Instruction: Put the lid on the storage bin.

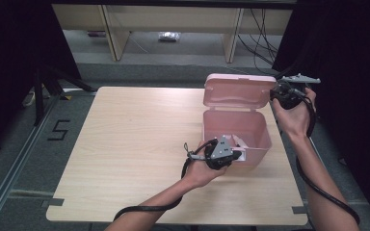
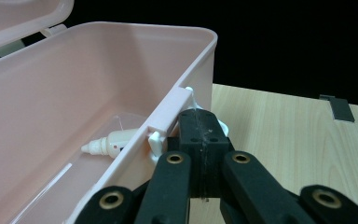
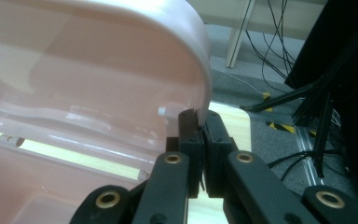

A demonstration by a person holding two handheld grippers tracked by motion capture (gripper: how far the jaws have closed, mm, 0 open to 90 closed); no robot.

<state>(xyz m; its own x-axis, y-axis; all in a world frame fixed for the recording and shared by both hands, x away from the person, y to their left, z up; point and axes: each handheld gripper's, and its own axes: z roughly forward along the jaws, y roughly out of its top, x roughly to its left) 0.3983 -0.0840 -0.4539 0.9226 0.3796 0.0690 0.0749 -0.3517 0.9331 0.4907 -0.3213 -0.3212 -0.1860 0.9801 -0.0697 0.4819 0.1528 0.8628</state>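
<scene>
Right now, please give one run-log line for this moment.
box: pink storage box, lid up | left hand-held gripper: shut on front latch | right hand-held gripper: shut on lid edge | inside: small bottle

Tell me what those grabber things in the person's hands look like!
Each gripper, the left gripper and the right gripper, is black with a grey three-cornered plate on top. The linked black fingers have brass-coloured rivets. A thick black cable trails from each one. The forearms are bare, without sleeves.
</scene>
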